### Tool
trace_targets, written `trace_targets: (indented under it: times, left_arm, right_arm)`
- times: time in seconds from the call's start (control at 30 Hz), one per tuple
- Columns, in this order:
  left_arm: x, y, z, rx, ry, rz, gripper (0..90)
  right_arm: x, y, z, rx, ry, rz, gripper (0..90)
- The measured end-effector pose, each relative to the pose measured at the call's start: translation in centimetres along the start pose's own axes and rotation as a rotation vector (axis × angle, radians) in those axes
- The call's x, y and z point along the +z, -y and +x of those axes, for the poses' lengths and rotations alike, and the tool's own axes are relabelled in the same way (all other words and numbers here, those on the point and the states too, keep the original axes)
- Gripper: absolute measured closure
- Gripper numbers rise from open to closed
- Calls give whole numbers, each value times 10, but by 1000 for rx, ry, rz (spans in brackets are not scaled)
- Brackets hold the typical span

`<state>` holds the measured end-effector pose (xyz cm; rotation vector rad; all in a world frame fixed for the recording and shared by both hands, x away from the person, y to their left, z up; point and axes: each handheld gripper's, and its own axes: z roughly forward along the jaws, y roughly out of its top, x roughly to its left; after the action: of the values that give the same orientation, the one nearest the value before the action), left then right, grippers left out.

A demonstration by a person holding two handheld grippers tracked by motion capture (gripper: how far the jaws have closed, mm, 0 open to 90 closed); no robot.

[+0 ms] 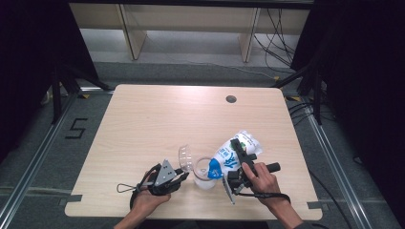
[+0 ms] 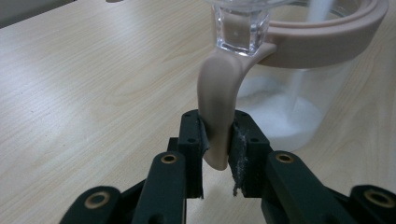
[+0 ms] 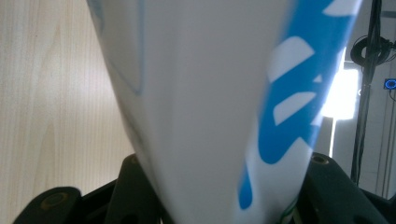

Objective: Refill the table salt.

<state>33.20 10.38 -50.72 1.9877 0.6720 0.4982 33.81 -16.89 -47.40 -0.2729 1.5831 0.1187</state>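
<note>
The left gripper (image 2: 215,151) has its fingers (image 2: 191,140) closed on the beige handle (image 2: 217,102) of a clear jar (image 1: 204,174). The two pads press on the lower end of the handle from both sides, so I judge that this hold is there to keep the jar steady and upright while something is poured into it. The handle curves up to a beige ring (image 2: 322,42) that goes around the mouth of the jar. Beside the handle a clear hinge block (image 2: 240,30) carries the lid (image 1: 185,157), which stands open and tilted away, toward the left gripper, so the mouth is free.

The right gripper (image 1: 237,164) has its fingers (image 3: 322,186) closed on a white and blue bag (image 1: 234,152). The bag is squeezed between them and tilted, with its lower corner over the mouth of the jar and its far end higher and farther from the person. This slope lets the content run down by itself. In the left gripper view a thin white stream (image 2: 303,56) falls inside the jar, and a heap of white grains (image 2: 285,114) already lies on the bottom; it looks like sugar or salt, but I cannot tell which.

The jar stands on the worktop (image 1: 157,119) near the front edge, between the two hands. I think the pouring is in progress and the jar is still far from full. If the bag tilts too much, grains could spill over the ring.
</note>
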Motion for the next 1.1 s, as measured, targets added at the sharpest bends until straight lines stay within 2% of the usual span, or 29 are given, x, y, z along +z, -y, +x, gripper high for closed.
trace_targets:
  times: [0.07,0.23,0.3,0.33,0.37,0.77,0.9,1.0,1.07,1.1]
  left_arm:
    - [0,0,0,0,0,0,753]
    - [0,0,0,1,0,0,753]
    - [0,0,0,2,3,-4,753]
    - [0,0,0,2,3,-4,753]
    - [0,0,0,2,3,-4,753]
    - [0,0,0,2,3,-3,753]
    - [0,0,0,2,3,-3,753]
    - [0,0,0,2,3,-4,753]
    - [0,0,0,3,3,-3,753]
    - [0,0,0,3,2,-3,752]
  right_arm:
    - [-1,0,1,16,1,9,583]
    - [-1,1,1,16,4,8,583]
    - [1,0,-4,-54,19,-25,584]
    - [0,1,0,3,14,-9,584]
    - [-1,1,1,17,9,4,584]
    - [0,1,-1,5,12,-1,586]
    - [-2,0,-1,9,-1,17,588]
    - [-1,1,-1,12,6,7,589]
    - [-2,1,0,24,5,19,589]
    - [0,1,-3,-20,9,-3,589]
